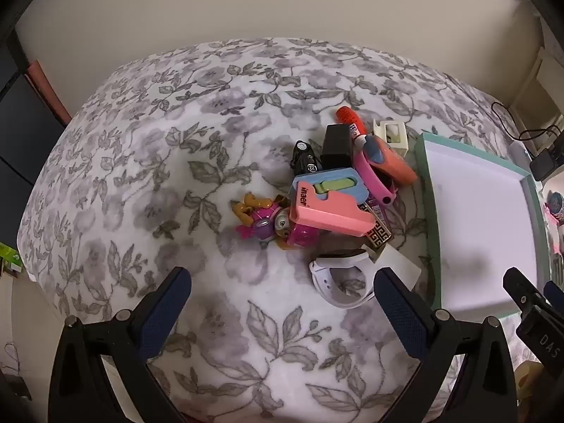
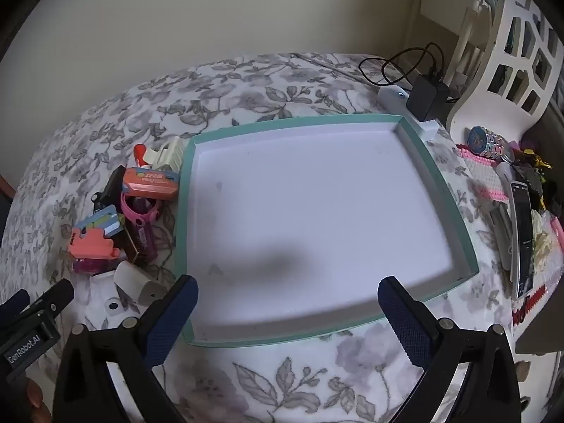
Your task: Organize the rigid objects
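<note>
Nothing has been sorted yet, by the look of it: the teal-rimmed tray lies bare on the flowered bed cover, and every loose item sits in one heap just beside the tray's left rim.

Taking the tray as the marker and going near to far: the left tongs hang off its near-left corner, released and spread wide with nothing between them, tilted steeply down toward the heap. The right tongs hover over the tray's near edge, likewise released, empty and pitched down.

Nearest in the heap is the white watch band, then the pink toy figure and the pink-and-blue plastic case. Beyond those lie the pink strap, the black box and the orange-capped tube, with a cream clip beside the tray's far-left corner.

All the moving is still ahead; the watch band seems the handiest first pick.
</note>
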A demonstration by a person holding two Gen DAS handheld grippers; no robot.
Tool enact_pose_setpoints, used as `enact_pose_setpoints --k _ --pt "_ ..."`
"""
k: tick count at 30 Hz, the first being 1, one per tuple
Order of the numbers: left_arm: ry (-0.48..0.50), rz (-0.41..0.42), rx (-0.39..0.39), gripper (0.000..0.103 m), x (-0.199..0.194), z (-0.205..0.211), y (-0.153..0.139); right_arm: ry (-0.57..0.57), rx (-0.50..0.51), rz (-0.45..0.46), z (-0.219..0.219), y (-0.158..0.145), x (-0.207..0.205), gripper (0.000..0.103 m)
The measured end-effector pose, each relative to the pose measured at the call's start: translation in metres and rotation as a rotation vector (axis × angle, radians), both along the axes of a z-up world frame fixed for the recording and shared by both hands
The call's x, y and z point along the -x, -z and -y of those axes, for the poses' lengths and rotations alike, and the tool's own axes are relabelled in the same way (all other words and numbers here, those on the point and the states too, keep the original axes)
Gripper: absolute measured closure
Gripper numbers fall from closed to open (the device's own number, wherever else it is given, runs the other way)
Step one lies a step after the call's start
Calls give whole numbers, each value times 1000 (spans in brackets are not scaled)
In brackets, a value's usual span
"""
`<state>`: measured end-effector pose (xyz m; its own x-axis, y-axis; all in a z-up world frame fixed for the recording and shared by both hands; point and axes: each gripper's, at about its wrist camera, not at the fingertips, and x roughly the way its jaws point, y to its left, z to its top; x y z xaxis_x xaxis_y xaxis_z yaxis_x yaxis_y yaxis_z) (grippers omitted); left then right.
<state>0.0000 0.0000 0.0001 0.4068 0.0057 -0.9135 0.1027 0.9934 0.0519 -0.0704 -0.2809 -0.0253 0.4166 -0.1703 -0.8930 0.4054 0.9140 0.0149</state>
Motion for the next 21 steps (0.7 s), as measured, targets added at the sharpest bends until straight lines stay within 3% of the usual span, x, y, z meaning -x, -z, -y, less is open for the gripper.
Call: enact_pose_setpoints --k 21 --pt "12 2 -27 0 0 3 1 -19 22 45 -3 -8 0 0"
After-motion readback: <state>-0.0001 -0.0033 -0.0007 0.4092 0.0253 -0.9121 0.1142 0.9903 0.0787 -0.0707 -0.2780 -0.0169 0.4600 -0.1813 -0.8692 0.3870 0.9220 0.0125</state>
